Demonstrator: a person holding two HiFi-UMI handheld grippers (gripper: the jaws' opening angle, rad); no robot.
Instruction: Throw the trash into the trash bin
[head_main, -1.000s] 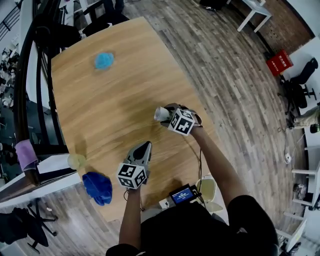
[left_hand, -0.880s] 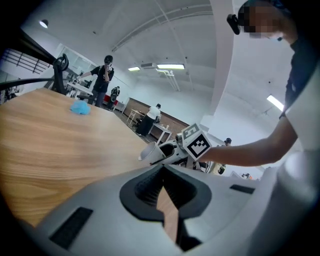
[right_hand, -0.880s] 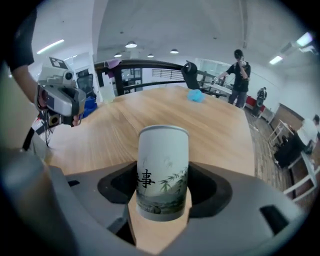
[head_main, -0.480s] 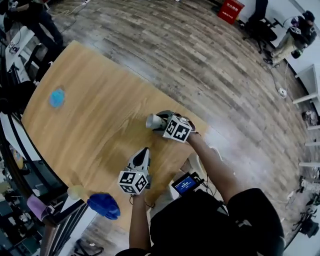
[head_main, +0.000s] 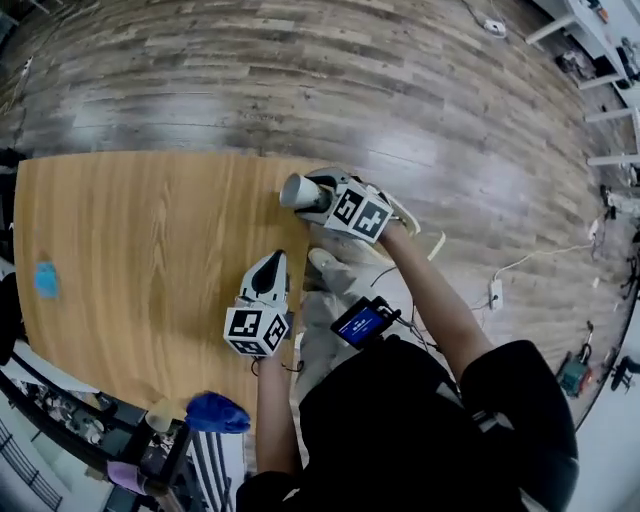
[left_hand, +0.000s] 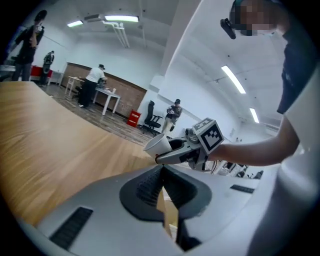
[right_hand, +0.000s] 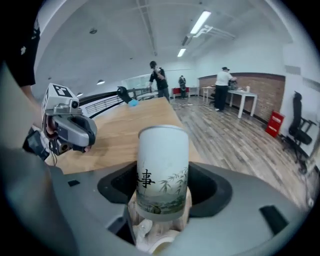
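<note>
The lower end of the paper cup (right_hand: 163, 165) is hidden between the jaws of the right gripper (right_hand: 162, 197). In the head view that gripper and forearm cover most of a pale rim (head_main: 412, 218) beside the table (head_main: 130, 260).

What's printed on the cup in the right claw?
The cup is white with a black character and green bamboo; clearest in the right gripper view.

The left claw (head_main: 272, 264) and right claw (head_main: 308, 197) are grey, each carrying a white cube (head_main: 258, 331) with black square markers. The person wears a black short-sleeved shirt (head_main: 430, 440), with a small blue-lit screen (head_main: 362, 323) at chest height.
</note>
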